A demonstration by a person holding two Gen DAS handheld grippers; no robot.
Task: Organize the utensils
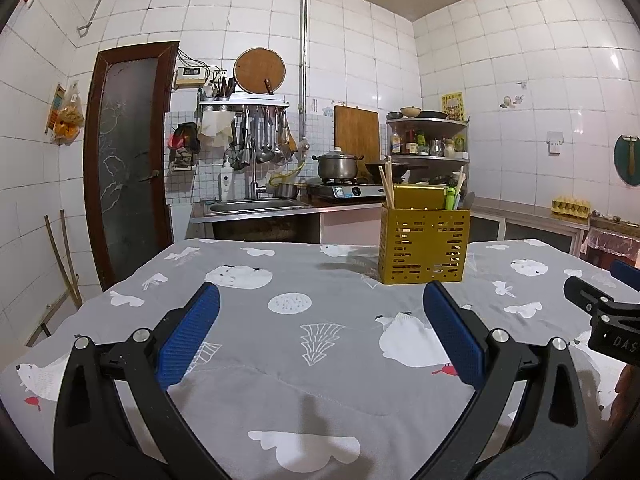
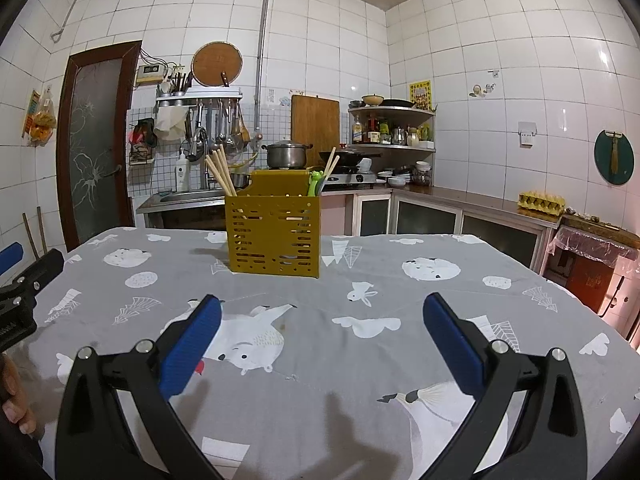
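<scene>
White-tiled kitchen walls (image 2: pixel 500 40), brown glass-paned door (image 1: pixel 128 152), steel counter (image 2: pixel 480 208), corner shelf (image 2: pixel 394 128).

Pale embossed letters "DAS", cut off at the frame edge, on the black plastic body of the right gripper (image 1: pixel 616 342); yellow wall poster (image 2: pixel 420 95): print illegible.

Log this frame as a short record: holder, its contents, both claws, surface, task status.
holder: yellow slotted utensil holder, upright on the table
contents: wooden chopsticks at its left side, more chopsticks and a green utensil at its right
left claw: open, empty, above the cloth
right claw: open, empty, short of the holder
surface: grey animal-print tablecloth
task status: nothing gripped; no loose utensils visible on the cloth
</scene>
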